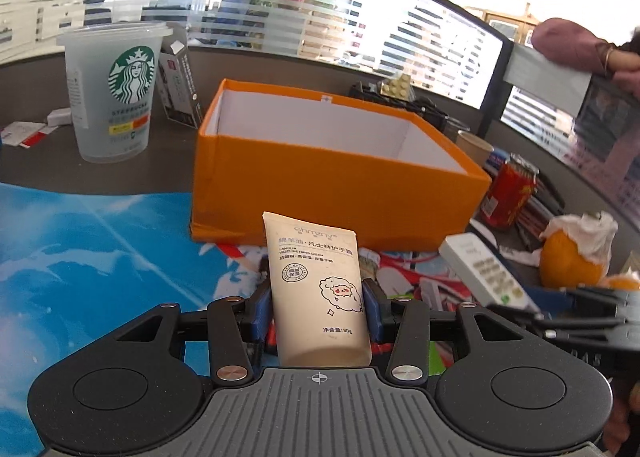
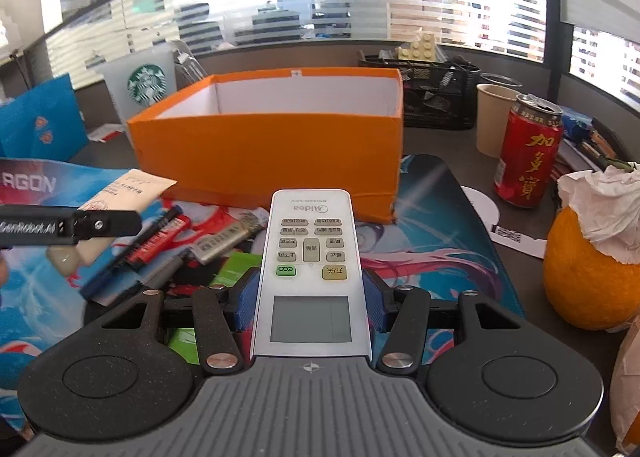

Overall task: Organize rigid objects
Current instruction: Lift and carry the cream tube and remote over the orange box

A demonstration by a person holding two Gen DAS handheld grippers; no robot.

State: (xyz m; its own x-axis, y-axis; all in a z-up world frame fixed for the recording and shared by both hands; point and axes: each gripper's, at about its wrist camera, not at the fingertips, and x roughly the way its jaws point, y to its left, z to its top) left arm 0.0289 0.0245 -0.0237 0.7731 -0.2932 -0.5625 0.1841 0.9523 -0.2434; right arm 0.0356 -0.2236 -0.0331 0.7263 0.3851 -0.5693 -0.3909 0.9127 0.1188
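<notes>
Two jaw-clamped items (tube (image 1: 318, 289), remote (image 2: 310, 269))

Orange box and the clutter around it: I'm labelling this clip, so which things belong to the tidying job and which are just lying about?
In the job:
- hand cream tube, clamped in the left gripper
- remote control, clamped in the right gripper
- orange box, open

Just lying about:
- Starbucks cup
- red can
- orange
- paper cup
</notes>
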